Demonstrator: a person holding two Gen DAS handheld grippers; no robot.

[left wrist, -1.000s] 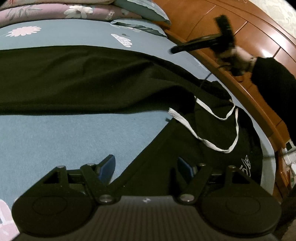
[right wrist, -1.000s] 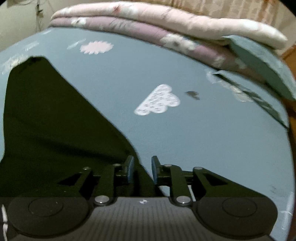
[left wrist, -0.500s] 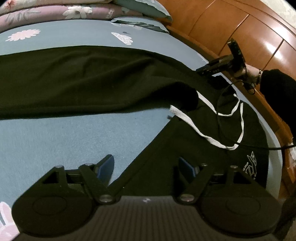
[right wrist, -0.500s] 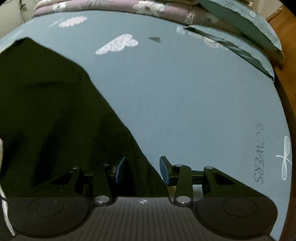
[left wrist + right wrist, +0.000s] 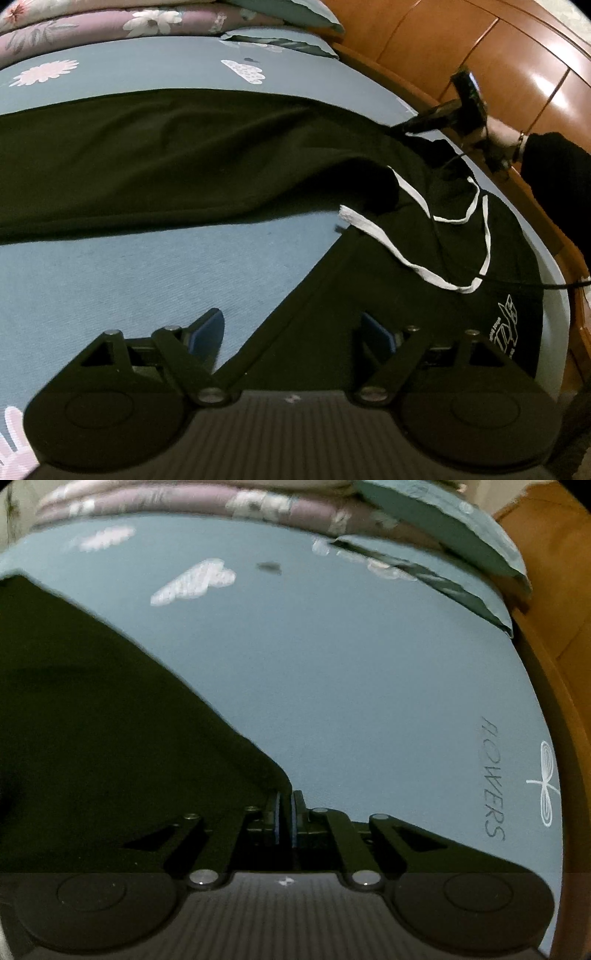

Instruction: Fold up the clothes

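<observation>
Black trousers with a white drawstring lie spread on a blue bed sheet. My left gripper is open, its jaws wide apart over the edge of the near trouser leg. My right gripper is shut on the waistband corner of the black trousers. It also shows in the left wrist view at the far right edge of the garment.
Folded floral quilts and a teal pillow are stacked at the head of the bed. A wooden bed frame runs along the right side. The sheet has white cloud prints.
My right gripper's jaws have closed onto the trousers' corner. The left gripper has stayed open and nearly still.
</observation>
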